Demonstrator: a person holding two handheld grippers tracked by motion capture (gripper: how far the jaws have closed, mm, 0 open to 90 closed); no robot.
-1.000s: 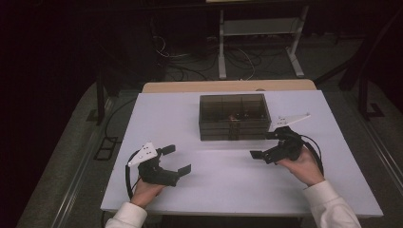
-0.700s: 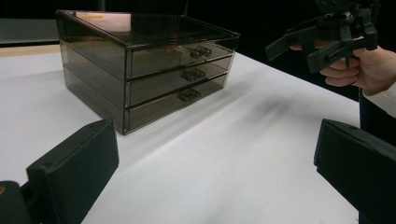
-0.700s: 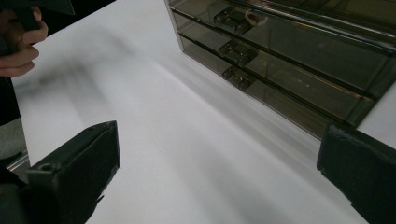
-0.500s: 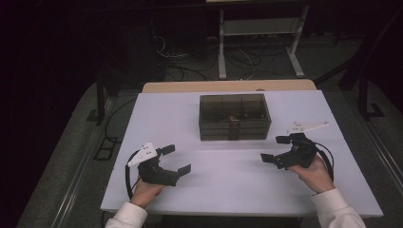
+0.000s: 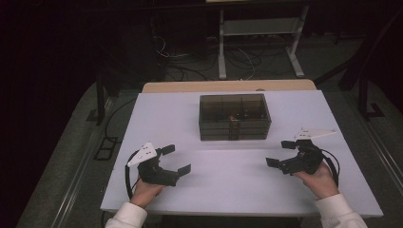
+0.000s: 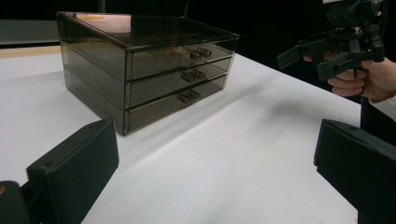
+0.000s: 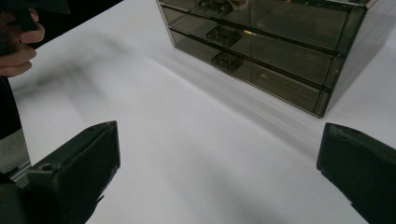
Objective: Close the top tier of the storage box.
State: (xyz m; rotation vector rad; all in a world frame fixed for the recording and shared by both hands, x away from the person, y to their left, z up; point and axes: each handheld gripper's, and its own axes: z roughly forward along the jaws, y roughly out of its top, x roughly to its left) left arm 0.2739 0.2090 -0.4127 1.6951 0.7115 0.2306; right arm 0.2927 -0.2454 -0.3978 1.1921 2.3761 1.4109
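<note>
From above, your left gripper (image 5: 174, 160) and right gripper (image 5: 282, 153) are both wide open and hold nothing, with the dark drawer box (image 5: 234, 117) on the white table (image 5: 223, 175) between and beyond them; each gripper view shows its jaws far apart, all drawers shut.

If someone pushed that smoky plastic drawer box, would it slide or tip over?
The drawer box would probably slide: it looks low and wide on the smooth white table. Its clear plastic walls suggest it is stiff and fairly light. A pull on a handle might drag it.
</note>
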